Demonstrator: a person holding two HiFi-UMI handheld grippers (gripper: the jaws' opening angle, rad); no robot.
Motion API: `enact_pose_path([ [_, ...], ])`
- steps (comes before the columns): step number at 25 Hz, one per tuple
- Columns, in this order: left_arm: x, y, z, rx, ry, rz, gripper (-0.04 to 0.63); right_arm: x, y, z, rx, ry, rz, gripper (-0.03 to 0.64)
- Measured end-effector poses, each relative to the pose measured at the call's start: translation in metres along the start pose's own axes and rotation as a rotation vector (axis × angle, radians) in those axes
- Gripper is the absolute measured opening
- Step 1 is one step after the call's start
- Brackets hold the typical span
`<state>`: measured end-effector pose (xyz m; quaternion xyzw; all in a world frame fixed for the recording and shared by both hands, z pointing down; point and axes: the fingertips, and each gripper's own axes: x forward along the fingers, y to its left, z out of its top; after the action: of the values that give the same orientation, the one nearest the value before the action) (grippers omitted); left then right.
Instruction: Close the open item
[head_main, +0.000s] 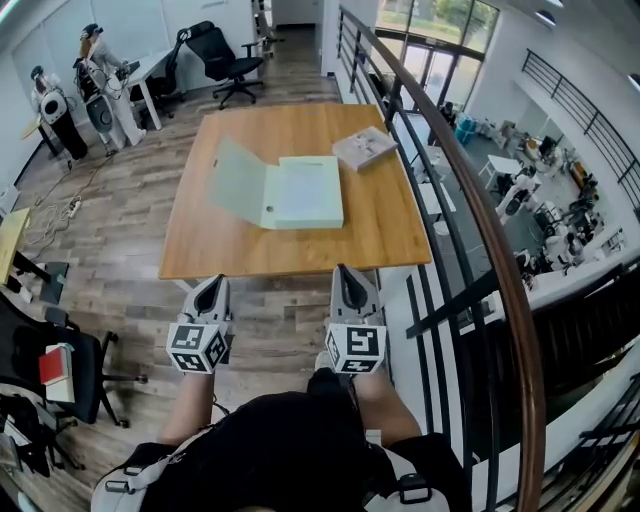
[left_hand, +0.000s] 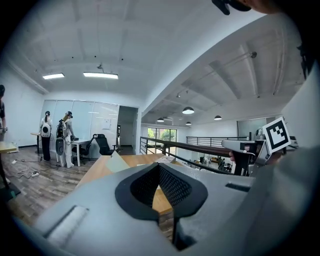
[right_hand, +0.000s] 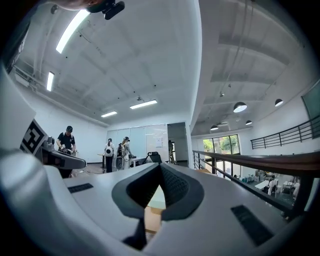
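Clenched and empty, left claw and right claw sit short of the surface, likely pre-approach. The folder lies open, cover raised leftward.

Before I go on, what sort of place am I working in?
Likely an open-plan office or lab mezzanine: a wooden table, a black office chair, and a railing overlooking desks below.

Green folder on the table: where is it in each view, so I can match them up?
Head view: the open folder lies mid-table, cover raised on its left.
Left gripper view: the folder is left of centre and low; only the raised cover shows.
Right gripper view: the folder is a pale green sliver, low centre.
Shared landmark: the brown handrail.
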<state>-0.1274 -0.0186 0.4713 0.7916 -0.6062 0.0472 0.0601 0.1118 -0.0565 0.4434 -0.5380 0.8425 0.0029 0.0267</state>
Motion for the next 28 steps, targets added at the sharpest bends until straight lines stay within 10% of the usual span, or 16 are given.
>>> enact_pose_path([
  [28,0.236,-0.011,0.014,0.014,0.082,0.017,0.002,0.169,-0.170,-0.049,0.047,0.115,0.005,0.005],
])
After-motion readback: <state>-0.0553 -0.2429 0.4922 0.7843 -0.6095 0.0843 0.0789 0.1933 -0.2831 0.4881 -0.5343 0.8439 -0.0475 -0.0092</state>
